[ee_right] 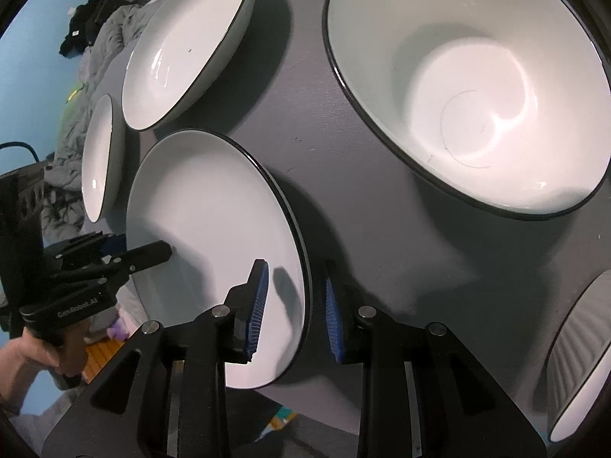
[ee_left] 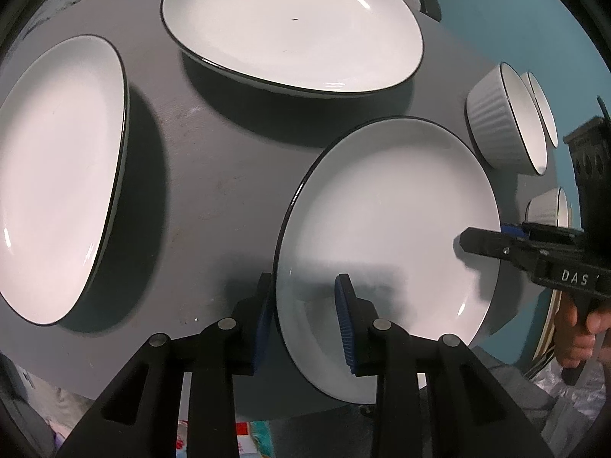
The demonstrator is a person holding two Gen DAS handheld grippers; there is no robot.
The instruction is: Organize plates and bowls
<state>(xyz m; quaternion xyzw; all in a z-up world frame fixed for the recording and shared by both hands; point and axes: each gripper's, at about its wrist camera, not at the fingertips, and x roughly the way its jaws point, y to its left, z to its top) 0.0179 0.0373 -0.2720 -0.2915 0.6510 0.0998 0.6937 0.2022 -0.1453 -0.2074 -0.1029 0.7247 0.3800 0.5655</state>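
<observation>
A white plate with a black rim (ee_left: 389, 229) lies at the near edge of the grey table (ee_left: 198, 198). My left gripper (ee_left: 305, 320) is open with its blue pads straddling the plate's near rim, one finger over it and one under. My right gripper (ee_right: 294, 305) is open and straddles the same plate (ee_right: 206, 229) at its other rim. Each gripper shows in the other's view, the right (ee_left: 477, 244) and the left (ee_right: 152, 255), both at the plate's edge.
Two larger white plates (ee_left: 57, 175) (ee_left: 290, 26) lie farther back on the table. Ribbed white bowls (ee_left: 504, 122) (ee_left: 550, 206) stand to the right. In the right wrist view a big white bowl (ee_right: 469, 87) sits ahead and a ribbed bowl (ee_right: 580, 355) at right.
</observation>
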